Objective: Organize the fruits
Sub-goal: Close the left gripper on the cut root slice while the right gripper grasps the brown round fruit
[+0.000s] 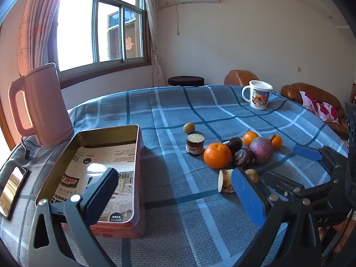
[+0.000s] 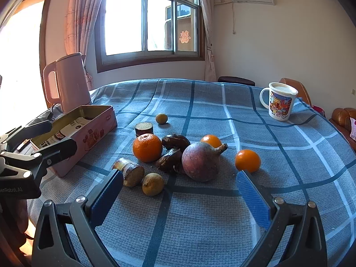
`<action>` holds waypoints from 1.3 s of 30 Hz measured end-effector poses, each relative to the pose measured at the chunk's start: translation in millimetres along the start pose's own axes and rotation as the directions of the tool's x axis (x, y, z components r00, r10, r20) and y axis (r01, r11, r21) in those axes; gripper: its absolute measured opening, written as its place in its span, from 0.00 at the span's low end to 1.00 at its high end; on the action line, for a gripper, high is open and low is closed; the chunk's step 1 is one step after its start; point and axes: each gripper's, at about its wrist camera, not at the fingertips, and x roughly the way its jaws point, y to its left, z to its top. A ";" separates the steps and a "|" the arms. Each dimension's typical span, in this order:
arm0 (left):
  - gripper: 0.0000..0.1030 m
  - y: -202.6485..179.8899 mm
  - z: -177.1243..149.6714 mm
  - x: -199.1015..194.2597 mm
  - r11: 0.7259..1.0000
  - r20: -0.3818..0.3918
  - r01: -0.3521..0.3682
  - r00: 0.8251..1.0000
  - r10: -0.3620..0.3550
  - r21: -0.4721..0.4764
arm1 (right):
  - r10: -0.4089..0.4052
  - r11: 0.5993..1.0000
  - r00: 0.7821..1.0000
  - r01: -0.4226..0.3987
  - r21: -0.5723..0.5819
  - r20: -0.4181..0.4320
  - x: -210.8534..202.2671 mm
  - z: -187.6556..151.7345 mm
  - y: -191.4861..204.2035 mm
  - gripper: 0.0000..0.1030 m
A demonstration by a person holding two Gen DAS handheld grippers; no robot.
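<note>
A pile of fruit lies on the blue checked cloth: a large orange [image 2: 147,147] [image 1: 217,155], two small oranges [image 2: 247,160] [image 2: 211,140], a purple round fruit [image 2: 201,161] [image 1: 261,149], two dark brown pieces [image 2: 175,141] [image 2: 170,160], a cut sugarcane stub [image 2: 133,174], a small brownish fruit [image 2: 153,183], another [image 2: 161,118], and a cut dark cylinder [image 2: 144,129] [image 1: 195,144]. An open pink tin [image 1: 95,173] [image 2: 82,131] holds a leaflet. My left gripper [image 1: 175,193] is open beside the tin. My right gripper [image 2: 180,191] is open just before the pile.
A pink kettle [image 1: 42,106] [image 2: 71,82] stands behind the tin. A phone [image 1: 13,189] lies at the table's left edge. A white cartoon mug [image 2: 279,101] [image 1: 258,94] stands far right. Brown sofa [image 1: 311,98] beyond the table.
</note>
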 end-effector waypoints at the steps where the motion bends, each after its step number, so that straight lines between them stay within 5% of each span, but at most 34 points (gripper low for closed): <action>1: 1.00 -0.6 0.3 1.1 1.000 -0.002 0.002 1.000 -0.002 0.001 | 0.007 1.000 1.000 -0.007 -0.004 -0.007 1.9 -0.5 1.8 0.98; 3: 1.00 -2.0 -0.5 3.1 1.000 -0.008 0.006 1.000 -0.006 0.004 | 0.017 1.000 1.000 -0.017 -0.016 -0.020 5.9 -1.4 6.8 0.94; 6: 1.00 -2.0 -1.4 5.8 1.000 -0.016 0.012 1.000 -0.012 -0.001 | 0.054 0.998 0.996 -0.055 -0.016 -0.070 16.2 -4.1 9.4 0.69; 12: 1.00 -1.5 -1.0 7.0 0.999 -0.025 0.046 0.999 -0.046 -0.022 | 0.061 0.997 0.992 -0.066 -0.037 -0.114 26.3 -4.8 14.7 0.64; 22: 0.98 -15.9 -2.6 11.6 0.996 -0.048 0.088 0.995 -0.087 0.000 | 0.127 0.990 0.974 -0.136 -0.041 -0.185 40.4 -5.9 14.4 0.28; 30: 0.87 -28.4 -0.6 24.9 0.990 -0.095 0.139 0.986 -0.138 0.000 | 0.090 0.996 0.992 -0.091 -0.018 -0.083 18.3 -7.3 1.7 0.28; 39: 0.63 -64.9 2.8 55.5 0.978 -0.220 0.199 0.958 -0.183 0.054 | 0.047 0.999 0.999 -0.047 0.018 -0.008 -0.9 -4.7 -21.6 0.28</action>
